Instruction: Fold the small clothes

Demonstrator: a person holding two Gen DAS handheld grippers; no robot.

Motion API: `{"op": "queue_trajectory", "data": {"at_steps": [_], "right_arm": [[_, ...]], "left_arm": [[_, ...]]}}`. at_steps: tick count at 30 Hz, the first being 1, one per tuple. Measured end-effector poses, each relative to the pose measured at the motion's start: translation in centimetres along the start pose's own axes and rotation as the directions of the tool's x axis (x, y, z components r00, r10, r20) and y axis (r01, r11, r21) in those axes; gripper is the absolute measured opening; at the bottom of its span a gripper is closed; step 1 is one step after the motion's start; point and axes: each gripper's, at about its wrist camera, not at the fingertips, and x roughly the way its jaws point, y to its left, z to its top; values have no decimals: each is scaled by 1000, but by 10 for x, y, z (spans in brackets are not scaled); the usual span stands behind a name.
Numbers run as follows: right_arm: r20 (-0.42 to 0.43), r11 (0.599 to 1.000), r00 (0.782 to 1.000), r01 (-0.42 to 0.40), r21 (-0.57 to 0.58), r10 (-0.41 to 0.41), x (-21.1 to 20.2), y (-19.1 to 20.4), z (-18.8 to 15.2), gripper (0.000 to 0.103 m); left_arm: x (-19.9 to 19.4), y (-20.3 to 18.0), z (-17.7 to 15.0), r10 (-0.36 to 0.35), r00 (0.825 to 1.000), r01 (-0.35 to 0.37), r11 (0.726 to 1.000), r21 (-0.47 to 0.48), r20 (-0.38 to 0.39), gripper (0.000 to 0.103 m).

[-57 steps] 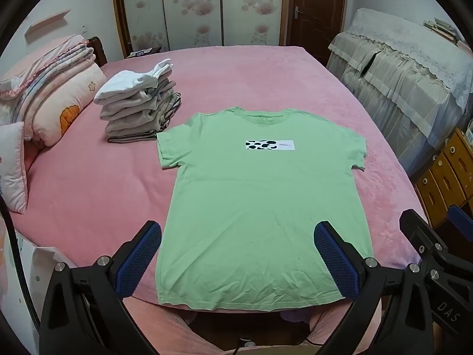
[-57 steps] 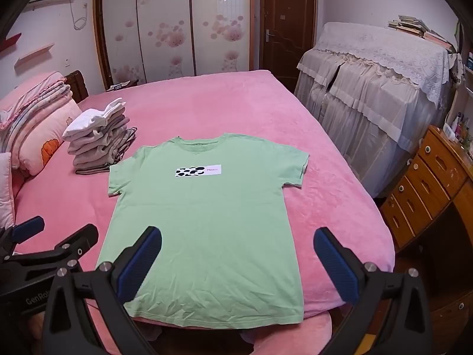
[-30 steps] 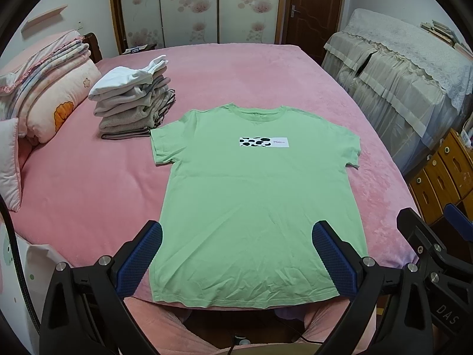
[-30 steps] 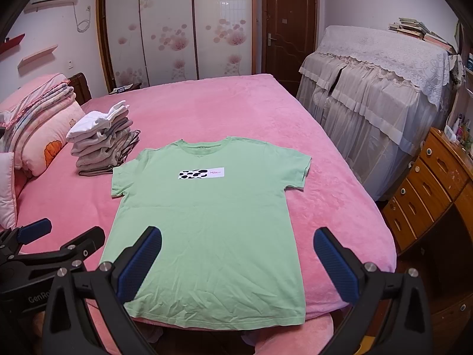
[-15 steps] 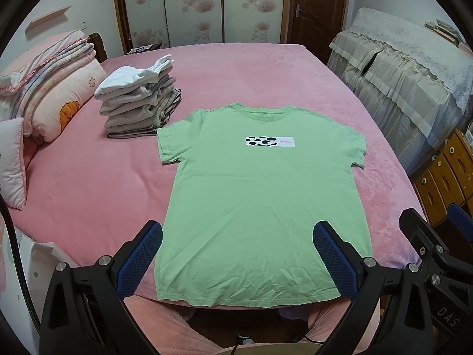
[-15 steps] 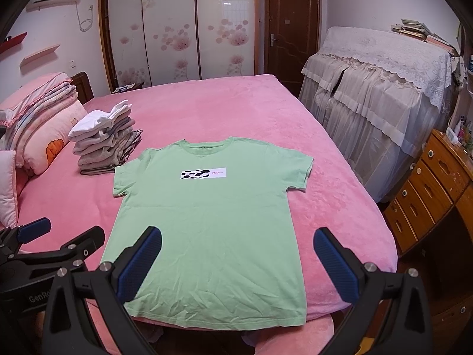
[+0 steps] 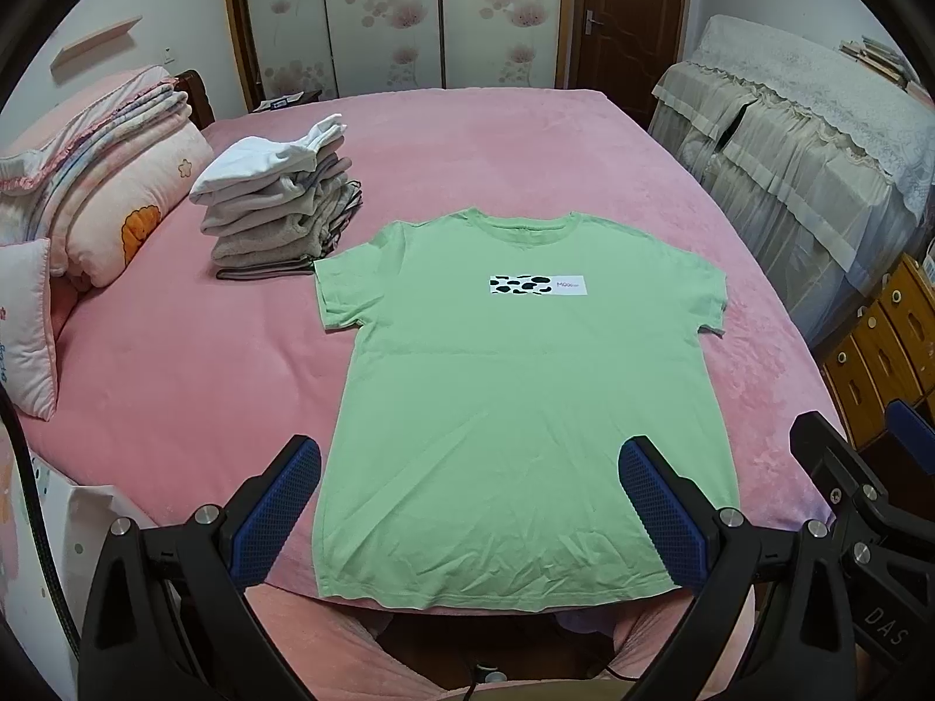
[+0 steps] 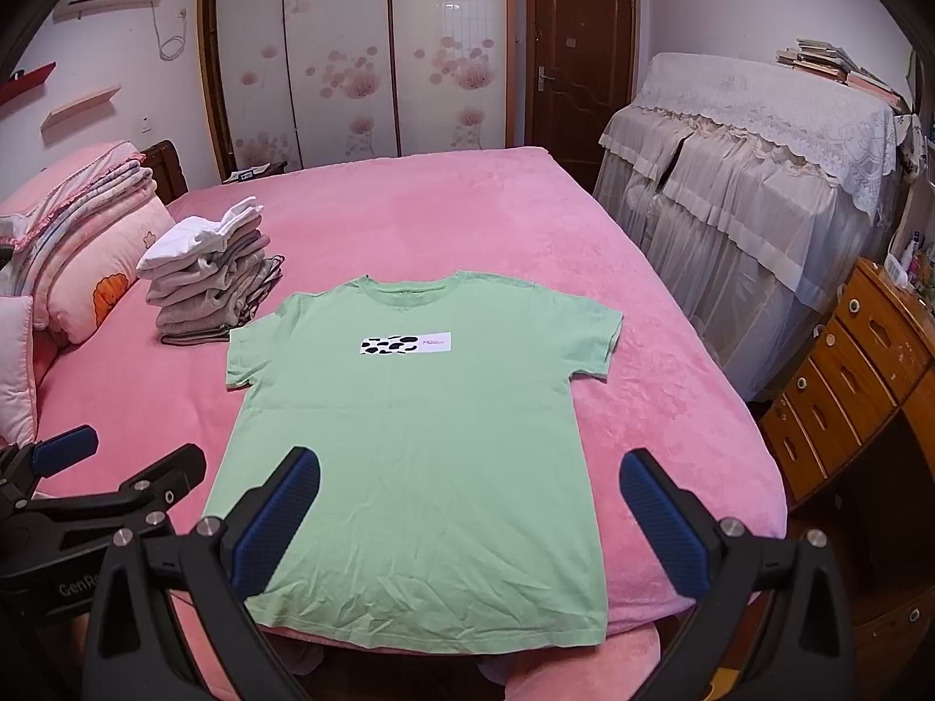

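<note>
Two handheld grippers share one build. The left gripper [image 7: 467, 490] has matte black frames with triangular cut-outs, each carrying a long finger faced with a blue, finely gridded pad [image 7: 272, 511]. Round silver screws [image 7: 205, 513] sit at the joints of both its frames. The right gripper [image 8: 467, 496] matches it: black arms, blue textured pads [image 8: 663, 517], silver screw heads. White lettering "DAS" [image 7: 882, 625] marks the right gripper's black body at the lower right of the left camera's view; "GenRo", cut off, [image 8: 79, 586] shows on the left gripper's body at the lower left of the right camera's view. A thin black cable [image 7: 35, 502] arcs along the left edge.
</note>
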Motion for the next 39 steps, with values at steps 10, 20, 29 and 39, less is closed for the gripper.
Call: {"op": "queue_trajectory", "data": {"at_steps": [10, 20, 29, 39], "right_arm": [[9, 1000, 1000, 3, -5, -3, 0, -1, 4, 103], [24, 1000, 1000, 2, -21, -1, 4, 1, 13, 103], [73, 998, 997, -8, -68, 13, 10, 5, 21, 102], [87, 993, 995, -34, -110, 44, 28, 8, 38, 99]], "left_arm": [[5, 3, 4, -9, 1000, 10, 1000, -3, 5, 101], [11, 5, 11, -17, 1000, 17, 1000, -7, -3, 101], [25, 12, 25, -37, 999, 38, 999, -37, 5, 102], [38, 4, 52, -7, 1000, 8, 1000, -7, 25, 102]]}}
